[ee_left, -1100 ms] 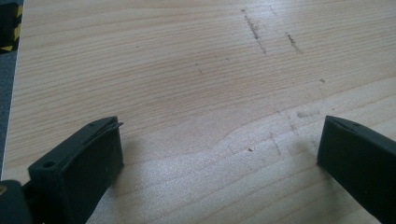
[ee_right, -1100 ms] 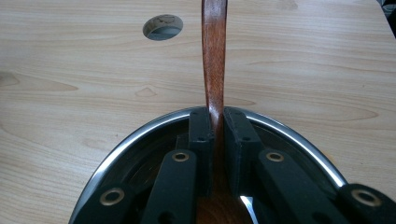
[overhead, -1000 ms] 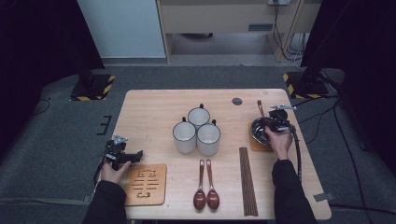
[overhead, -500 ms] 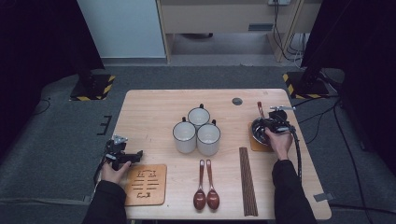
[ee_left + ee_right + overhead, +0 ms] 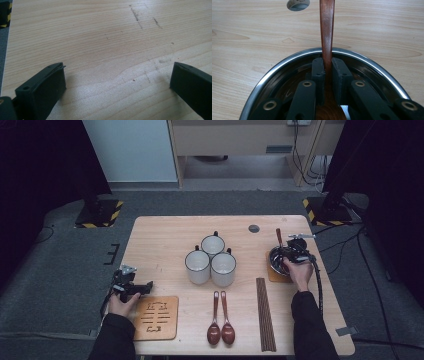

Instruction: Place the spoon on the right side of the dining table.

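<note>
My right gripper is down inside the shiny metal bowl; its two black jaws are pinched tight on the handle of a brown spoon; the handle sticks out over the rim and points across the table toward a small round hole. From the high view, the bowl sits on a little brown mat near the right edge; my right hand is just behind it.

My left gripper is wide open with nothing in it; only bare wood lies between the jaws. In the high view it sits at the left edge in my left hand, just beside a wooden trivet.

Three white cups stand touching in the middle; two more brown spoons lie side by side near me; dark chopsticks lie to their right.
</note>
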A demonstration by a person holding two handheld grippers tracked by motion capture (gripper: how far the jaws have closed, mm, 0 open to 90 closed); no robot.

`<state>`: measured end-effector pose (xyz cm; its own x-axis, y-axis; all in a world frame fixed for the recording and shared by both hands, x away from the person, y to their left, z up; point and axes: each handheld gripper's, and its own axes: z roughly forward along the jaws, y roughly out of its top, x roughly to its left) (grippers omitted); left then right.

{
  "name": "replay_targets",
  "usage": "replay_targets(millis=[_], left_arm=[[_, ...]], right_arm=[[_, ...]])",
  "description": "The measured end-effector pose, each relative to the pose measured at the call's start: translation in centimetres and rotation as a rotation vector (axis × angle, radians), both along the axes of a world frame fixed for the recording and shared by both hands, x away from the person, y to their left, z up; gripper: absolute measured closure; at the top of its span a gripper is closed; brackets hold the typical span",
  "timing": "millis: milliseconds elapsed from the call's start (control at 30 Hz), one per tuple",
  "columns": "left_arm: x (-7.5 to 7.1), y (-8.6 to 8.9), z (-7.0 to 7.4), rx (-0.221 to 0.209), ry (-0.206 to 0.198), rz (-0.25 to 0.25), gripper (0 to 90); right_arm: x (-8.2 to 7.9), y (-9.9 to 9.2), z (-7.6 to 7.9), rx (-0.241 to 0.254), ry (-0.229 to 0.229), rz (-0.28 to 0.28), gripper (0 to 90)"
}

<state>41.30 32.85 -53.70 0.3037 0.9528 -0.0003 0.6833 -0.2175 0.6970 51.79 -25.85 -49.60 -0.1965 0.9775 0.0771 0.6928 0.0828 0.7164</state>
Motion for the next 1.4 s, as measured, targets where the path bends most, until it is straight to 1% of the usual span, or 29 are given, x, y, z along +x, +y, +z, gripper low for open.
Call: replay_targets(millis=[200,267,400,500,567,733,867,900,1133,1300,1400], left_arm=[[0.0,0.0,0.0,0.0,0.0,0.0,0.0],[0.0,0.0,0.0,0.0,0.0,0.0,0.0],[0.0,0.0,0.0,0.0,0.0,0.0,0.0],[0.0,0.0,0.0,0.0,0.0,0.0,0.0],[0.0,0.0,0.0,0.0,0.0,0.0,0.0],[0.0,0.0,0.0,0.0,0.0,0.0,0.0],[0.0,0.0,0.0,0.0,0.0,0.0,0.0],[0.0,0.0,0.0,0.0,0.0,0.0,0.0],[0.0,0.0,0.0,0.0,0.0,0.0,0.0],[0.0,0.0,0.0,0.0,0.0,0.0,0.0],[0.0,0.0,0.0,0.001,0.0,0.0,0.0]], right_arm=[[-0.1,-0.1,0.3,0.011,-0.017,-0.003,76.2],[-0.2,-0.1,0.6,0.016,-0.033,-0.002,75.8],[-0.4,-0.1,1.0,0.019,-0.069,-0.001,78.8],[-0.6,0.2,1.2,0.018,-0.087,0.018,83.9],[-0.6,0.5,1.2,0.015,-0.086,0.034,86.5],[-0.4,0.8,0.7,-0.004,-0.061,0.05,87.4],[-0.3,0.8,0.5,-0.006,-0.048,0.039,86.6],[-0.3,0.7,0.4,-0.014,-0.049,0.035,86.3],[-0.3,0.2,0.5,-0.023,-0.045,0.023,86.2],[-0.4,-0.2,0.6,-0.023,-0.039,0.006,84.9],[-0.5,-0.4,0.7,-0.036,-0.038,-0.001,84.9]])
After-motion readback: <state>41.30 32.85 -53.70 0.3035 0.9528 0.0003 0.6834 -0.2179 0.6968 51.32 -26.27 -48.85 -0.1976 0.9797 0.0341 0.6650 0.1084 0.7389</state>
